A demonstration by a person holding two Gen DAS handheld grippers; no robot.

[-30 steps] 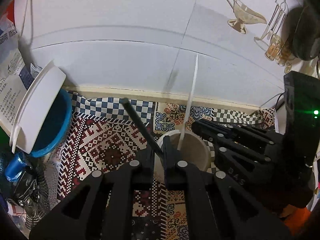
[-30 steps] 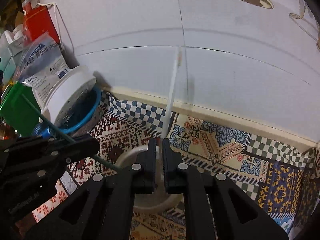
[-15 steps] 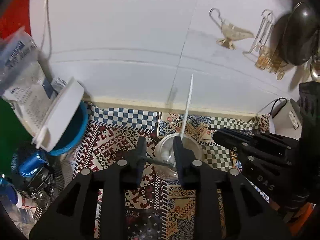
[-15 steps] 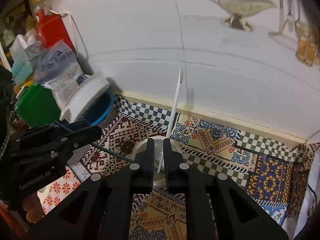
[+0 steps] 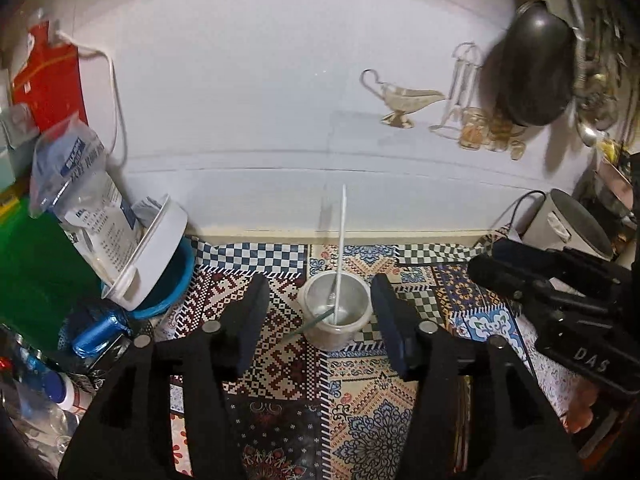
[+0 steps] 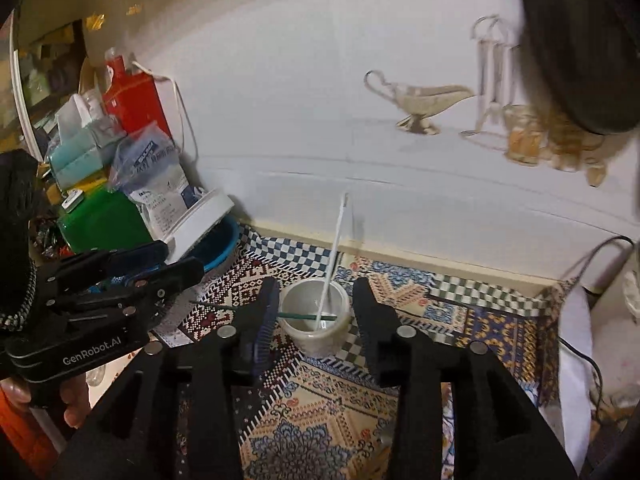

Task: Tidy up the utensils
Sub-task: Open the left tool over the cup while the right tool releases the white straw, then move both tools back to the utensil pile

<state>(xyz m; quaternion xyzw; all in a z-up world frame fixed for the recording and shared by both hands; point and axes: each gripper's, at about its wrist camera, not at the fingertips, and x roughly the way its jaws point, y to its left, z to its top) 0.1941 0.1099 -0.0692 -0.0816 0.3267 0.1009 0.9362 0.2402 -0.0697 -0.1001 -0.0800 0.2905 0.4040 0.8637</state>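
Note:
A white cup (image 5: 335,312) stands on the patterned mat (image 5: 360,420), near the wall. A white stick utensil (image 5: 341,256) stands in it, leaning toward the wall. A thin dark green stick (image 5: 310,326) lies across its rim, sticking out to the left. In the right wrist view the cup (image 6: 316,320) holds the white stick (image 6: 332,260) and the green stick (image 6: 296,314). My left gripper (image 5: 318,320) is open and empty, its fingers either side of the cup and nearer to me. My right gripper (image 6: 314,312) is open and empty, likewise.
A tilted white tub in a blue bowl (image 5: 152,264), a plastic bag (image 5: 80,196), a green box (image 5: 36,272) and small bottles crowd the left. A white appliance with a cord (image 5: 568,224) stands at the right. A dark pan (image 5: 532,68) hangs on the wall.
Both grippers have opened and let go of their sticks, which now rest in the cup. Both have pulled back and up from the cup.

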